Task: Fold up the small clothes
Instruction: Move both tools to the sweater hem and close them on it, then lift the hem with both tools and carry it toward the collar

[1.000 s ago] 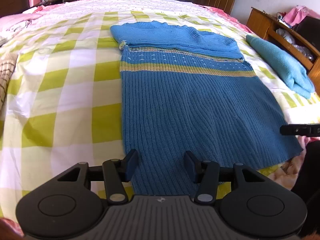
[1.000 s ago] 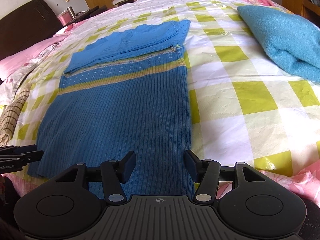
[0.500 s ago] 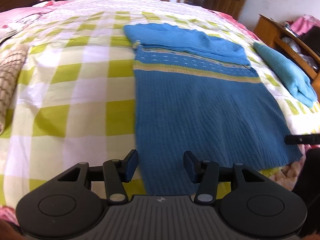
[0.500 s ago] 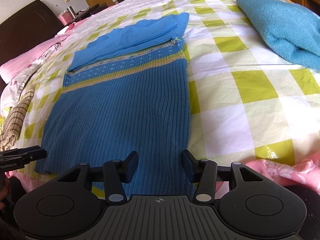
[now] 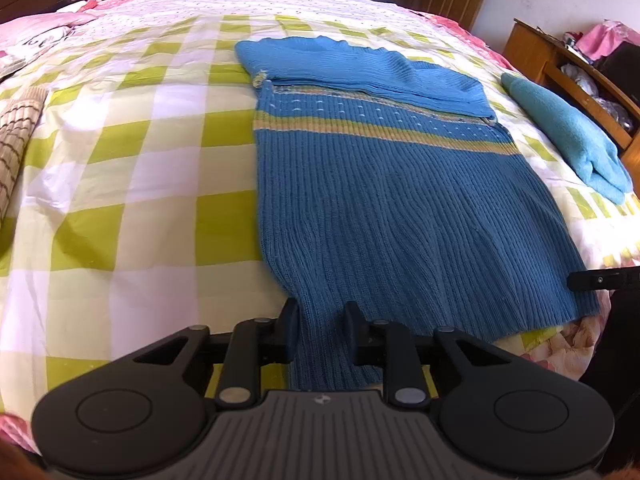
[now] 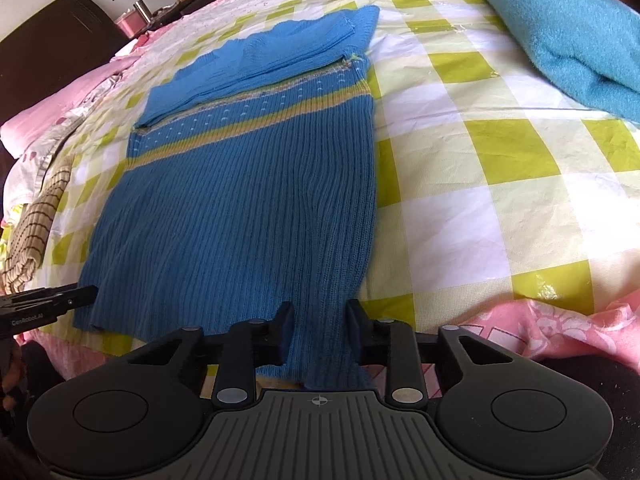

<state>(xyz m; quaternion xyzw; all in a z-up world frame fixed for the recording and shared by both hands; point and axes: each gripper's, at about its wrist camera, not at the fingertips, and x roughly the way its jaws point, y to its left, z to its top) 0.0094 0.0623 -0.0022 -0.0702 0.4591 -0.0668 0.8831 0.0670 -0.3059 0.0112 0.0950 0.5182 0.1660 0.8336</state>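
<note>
Blue sweater [image 5: 400, 208] flat at the bed's [image 5: 152, 184] near edge, sleeves already folded over; left gripper [image 5: 320, 326] and right gripper [image 6: 318, 322] have just closed, each clamped on a hem corner; next: lift both evenly, carry hem toward the collar.

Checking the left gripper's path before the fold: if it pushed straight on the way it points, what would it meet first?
The left gripper already has the blue sweater's near hem between its closing jaws; straight on probably meets more sweater lying on the checked bedspread.
</note>
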